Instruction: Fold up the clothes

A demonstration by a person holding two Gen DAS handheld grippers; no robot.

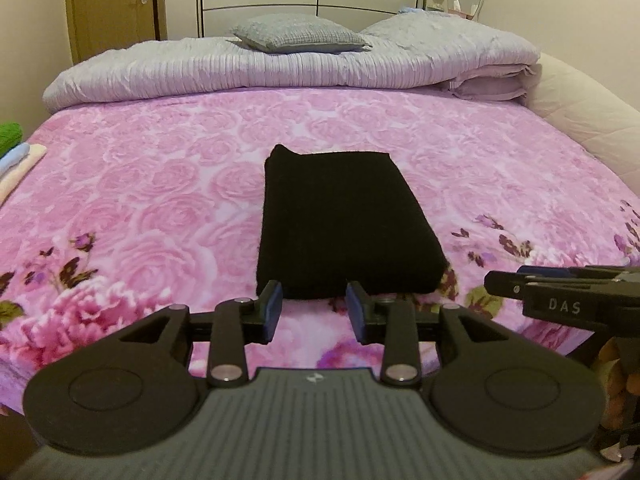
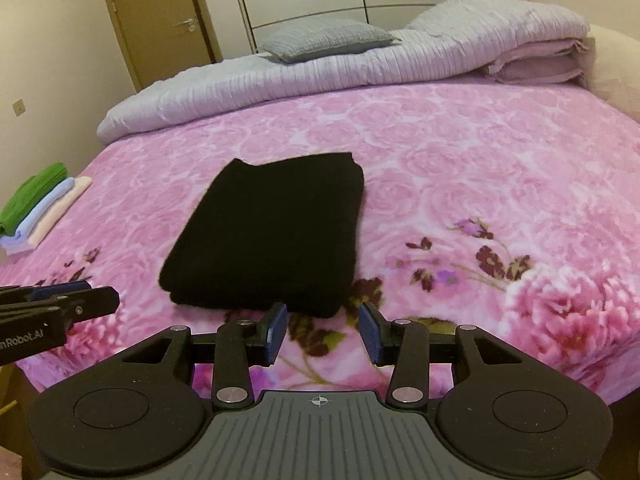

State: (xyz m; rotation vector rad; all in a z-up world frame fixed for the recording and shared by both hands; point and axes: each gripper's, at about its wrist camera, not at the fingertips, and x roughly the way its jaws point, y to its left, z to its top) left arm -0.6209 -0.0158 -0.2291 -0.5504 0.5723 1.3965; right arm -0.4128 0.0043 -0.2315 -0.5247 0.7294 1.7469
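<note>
From my remote seat: a stack of folded clothes at the bed's left edge, then my left gripper, jaws parted and empty, the folded black garment mid-bed near the front edge, and my right gripper, likewise parted, holding nothing

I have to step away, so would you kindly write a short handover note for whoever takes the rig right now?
Left hand-held gripper: open, empty, just short of the black garment.
Right hand-held gripper: open, empty, beside the left one.
Black garment: folded into a neat rectangle on the pink floral blanket.
Folded stack sits at the bed's left edge.
Left: probably move the black garment to the stack.
</note>
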